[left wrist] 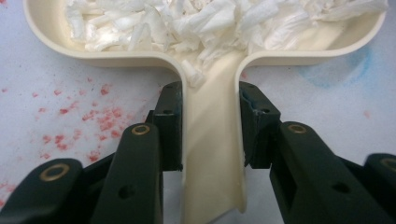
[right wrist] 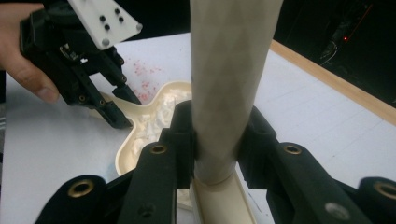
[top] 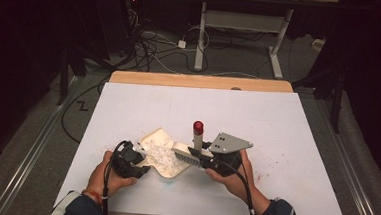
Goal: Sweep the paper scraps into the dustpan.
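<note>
Dustpan (top: 161, 153), cream-coloured and loaded with white paper shreds (top: 159, 155), lies on the white table (top: 277, 123) near the person's edge, its handle pinched on both sides by the jaws of the left gripper (left wrist: 211, 128). Just to its right, the right gripper (right wrist: 217, 140) is clamped around the pale handle of a brush (top: 189, 155), whose head rests at the pan's rim while the red-capped handle end (top: 198, 126) stands upright. Faint red specks (left wrist: 79, 121) stain the table beside the pan.
</note>
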